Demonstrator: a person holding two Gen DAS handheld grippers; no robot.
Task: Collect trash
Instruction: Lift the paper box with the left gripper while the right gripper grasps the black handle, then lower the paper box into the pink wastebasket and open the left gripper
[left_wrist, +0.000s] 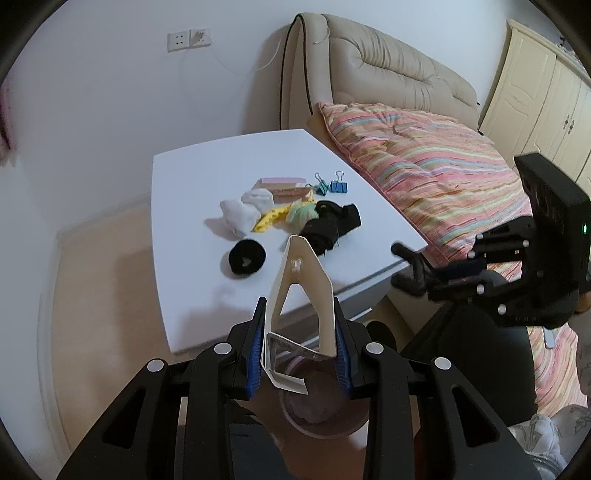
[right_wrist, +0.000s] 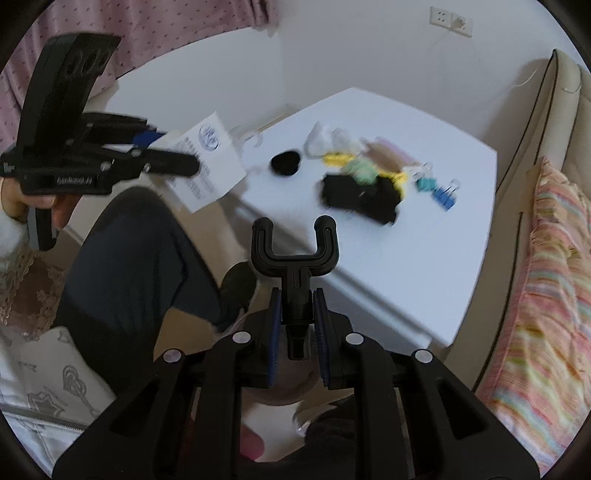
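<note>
Two grippers are both loaded off the table's near edge. The left gripper (left_wrist: 301, 354) pinches a folded white carton (left_wrist: 299, 295), its jaws narrowed onto the flaps, above a pink bin (left_wrist: 325, 417) showing just beneath. The right gripper (right_wrist: 297, 325) clamps the stem of a black U-shaped plastic holder (right_wrist: 293, 254), jaws nearly closed. To drop cleanly, I'd centre each piece over the bin's mouth before letting go. Socks and binder clips (left_wrist: 330, 183) remain mid-table (left_wrist: 192, 302).
</note>
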